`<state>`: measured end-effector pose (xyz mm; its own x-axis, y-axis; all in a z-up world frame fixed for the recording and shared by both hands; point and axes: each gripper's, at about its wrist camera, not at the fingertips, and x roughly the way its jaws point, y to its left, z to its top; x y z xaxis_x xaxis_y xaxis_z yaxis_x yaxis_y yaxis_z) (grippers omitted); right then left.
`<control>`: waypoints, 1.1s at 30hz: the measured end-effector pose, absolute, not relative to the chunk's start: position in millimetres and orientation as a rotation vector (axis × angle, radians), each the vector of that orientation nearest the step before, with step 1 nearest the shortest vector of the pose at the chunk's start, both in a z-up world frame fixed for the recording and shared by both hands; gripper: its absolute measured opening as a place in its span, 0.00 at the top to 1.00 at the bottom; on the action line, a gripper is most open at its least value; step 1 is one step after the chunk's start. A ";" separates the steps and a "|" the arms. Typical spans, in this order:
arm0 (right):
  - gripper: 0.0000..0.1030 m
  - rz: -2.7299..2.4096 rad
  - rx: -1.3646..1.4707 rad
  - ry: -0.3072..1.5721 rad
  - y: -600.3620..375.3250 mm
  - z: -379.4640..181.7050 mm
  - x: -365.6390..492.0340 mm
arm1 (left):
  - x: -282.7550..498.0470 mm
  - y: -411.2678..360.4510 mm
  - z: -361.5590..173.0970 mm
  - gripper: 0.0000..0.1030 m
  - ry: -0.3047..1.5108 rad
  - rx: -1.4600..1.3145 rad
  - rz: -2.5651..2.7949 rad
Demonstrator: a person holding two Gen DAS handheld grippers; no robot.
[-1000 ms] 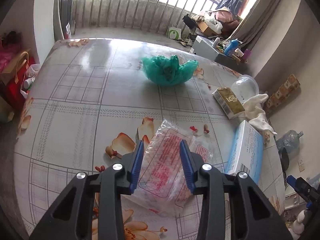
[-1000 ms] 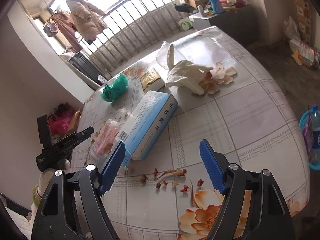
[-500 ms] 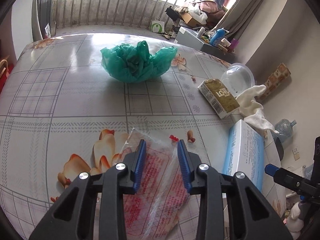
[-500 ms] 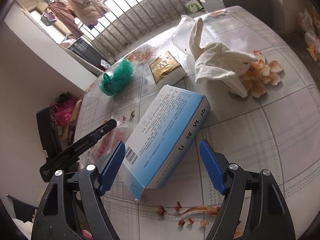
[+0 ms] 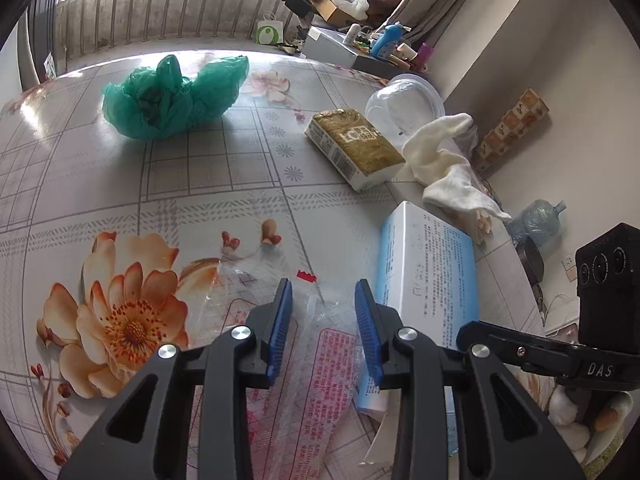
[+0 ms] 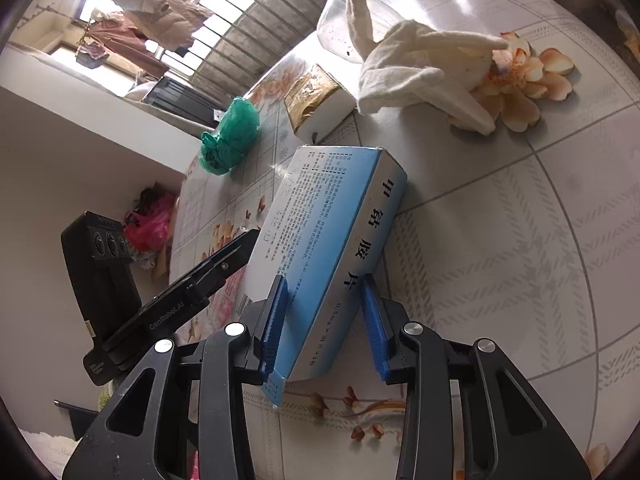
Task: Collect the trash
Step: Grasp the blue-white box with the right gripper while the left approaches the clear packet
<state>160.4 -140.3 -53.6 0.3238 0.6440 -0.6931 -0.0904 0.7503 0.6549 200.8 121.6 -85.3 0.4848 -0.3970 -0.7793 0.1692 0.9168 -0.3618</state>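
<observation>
A clear plastic wrapper with red print lies flat on the flowered table. My left gripper stands over it, jaws a little apart, the wrapper under and between them with no pad pressing on it. To its right lies a blue and white carton. In the right wrist view my right gripper straddles the near end of this carton and its jaws are closing. The left pad lies against the top face, and a thin gap shows at the right pad.
A crumpled green plastic bag sits far back on the table. A gold-brown pack, a white cloth and a clear plastic tub lie at the right edge. A water bottle stands on the floor beyond.
Both grippers moved forward and lower. The left one now sits over the wrapper's far end. The right one reached the blue carton and its jaws narrowed around it.
</observation>
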 end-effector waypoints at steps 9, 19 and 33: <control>0.67 0.513 0.442 1.137 -185.1 -40.5 116.4 | 159.2 64.3 -89.9 0.72 1.096 -0.216 -0.545; 0.67 0.349 0.498 1.084 -244.3 -36.5 94.2 | 137.4 1.4 -97.0 0.72 1.128 -0.163 -0.695; 0.28 0.362 0.240 1.053 -200.4 -21.8 88.2 | 154.1 67.1 -84.7 0.60 1.095 -0.240 -0.470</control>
